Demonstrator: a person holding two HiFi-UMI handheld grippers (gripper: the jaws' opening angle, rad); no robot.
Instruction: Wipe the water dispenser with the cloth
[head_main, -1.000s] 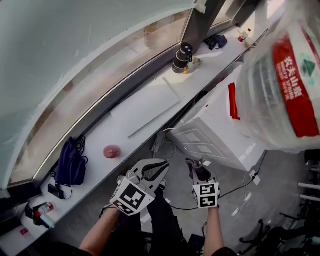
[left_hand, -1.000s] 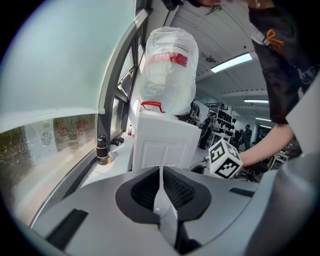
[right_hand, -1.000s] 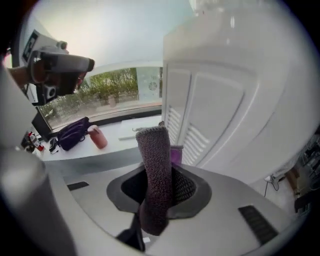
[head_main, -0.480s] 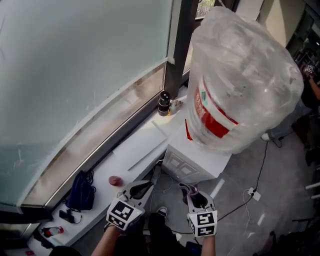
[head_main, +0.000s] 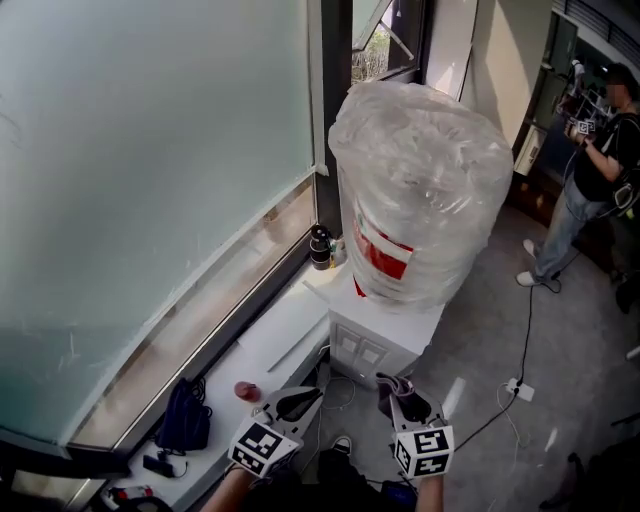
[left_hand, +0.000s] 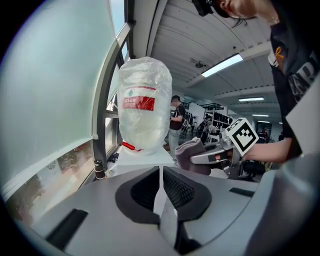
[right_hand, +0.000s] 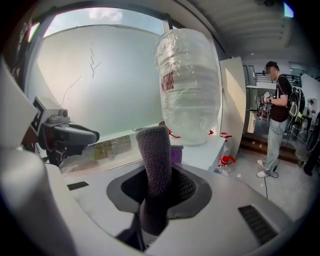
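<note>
The water dispenser (head_main: 372, 350) is a white cabinet standing against the window ledge. On top of it sits a big water bottle (head_main: 420, 180) wrapped in clear plastic with a red label. In the head view both grippers are low in the frame, short of the dispenser. My right gripper (head_main: 402, 397) is shut on a folded grey cloth (head_main: 396, 384), which sticks up between its jaws (right_hand: 155, 160). My left gripper (head_main: 300, 402) is to its left, jaws shut with nothing in them (left_hand: 160, 172). The bottle (right_hand: 190, 85) rises ahead in the right gripper view.
A white window ledge (head_main: 270, 345) runs along the frosted glass on the left, with a black flask (head_main: 320, 248), a small red thing (head_main: 247, 391) and a dark blue bag (head_main: 185, 415) on it. Cables and a plug (head_main: 520, 386) lie on the floor. A person (head_main: 590, 170) stands at the far right.
The head view has lifted and pulled back, so the dispenser and bottle look smaller and farther off. Both grippers stay low, the cloth still in the right one.
</note>
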